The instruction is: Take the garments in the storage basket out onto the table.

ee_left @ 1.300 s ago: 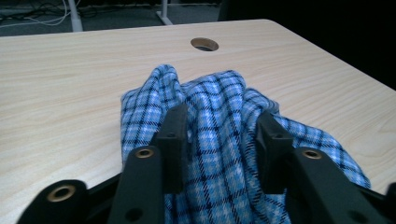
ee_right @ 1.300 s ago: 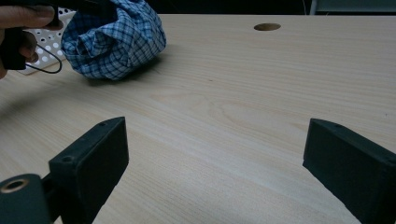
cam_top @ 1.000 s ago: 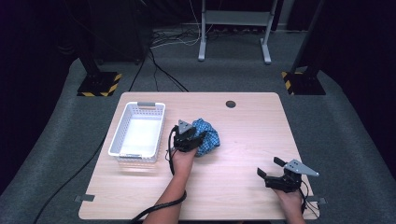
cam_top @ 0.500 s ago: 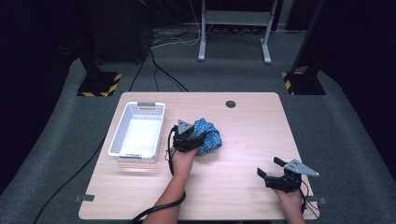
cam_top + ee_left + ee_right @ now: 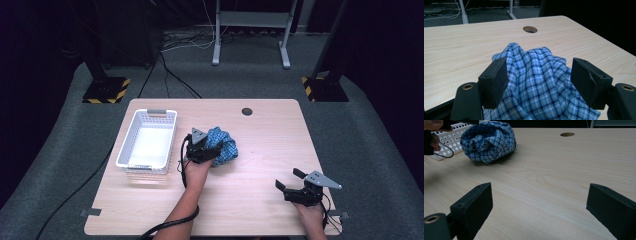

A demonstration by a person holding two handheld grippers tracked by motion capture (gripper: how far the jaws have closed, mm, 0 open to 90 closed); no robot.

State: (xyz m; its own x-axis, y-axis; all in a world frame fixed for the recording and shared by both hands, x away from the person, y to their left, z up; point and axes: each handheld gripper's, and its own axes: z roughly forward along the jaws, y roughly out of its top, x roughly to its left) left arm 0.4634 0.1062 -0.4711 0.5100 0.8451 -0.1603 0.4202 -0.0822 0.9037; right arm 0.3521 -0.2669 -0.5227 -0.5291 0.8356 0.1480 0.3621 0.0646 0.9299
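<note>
Here we have the blue checked cloth (image 5: pixel 221 149) bunched into a loose heap near the middle of the table (image 5: pixel 260 200), just to the right of the white basket (image 5: pixel 147 142). Our left gripper (image 5: pixel 212 150) sits right over the near edge of that heap. Its jaws have just been opening, and in the left gripper view the cloth (image 5: pixel 541 82) lies between them: the left pad brushes the folds, while the right pad stands off with a gap showing, so nothing is squeezed. We judge that the heap rests on the wood under its own weight rather than in our grip.

Our right gripper (image 5: pixel 292 182) waits well apart, near the front right corner of the table. Its jaws stand wide with only bare wood between them, as the right gripper view makes plain. From there the cloth (image 5: pixel 489 141) shows as a rounded bundle, with the perforated wall of the basket (image 5: pixel 454 137) just behind it. We think this hand is kept low and back so that it stays out of the left hand's way.

The basket is empty and lies just beside the cloth, on the side of the left hand, which makes it a likely place for the bundle. Whether we are letting go to take a better hold, we cannot tell.
</note>
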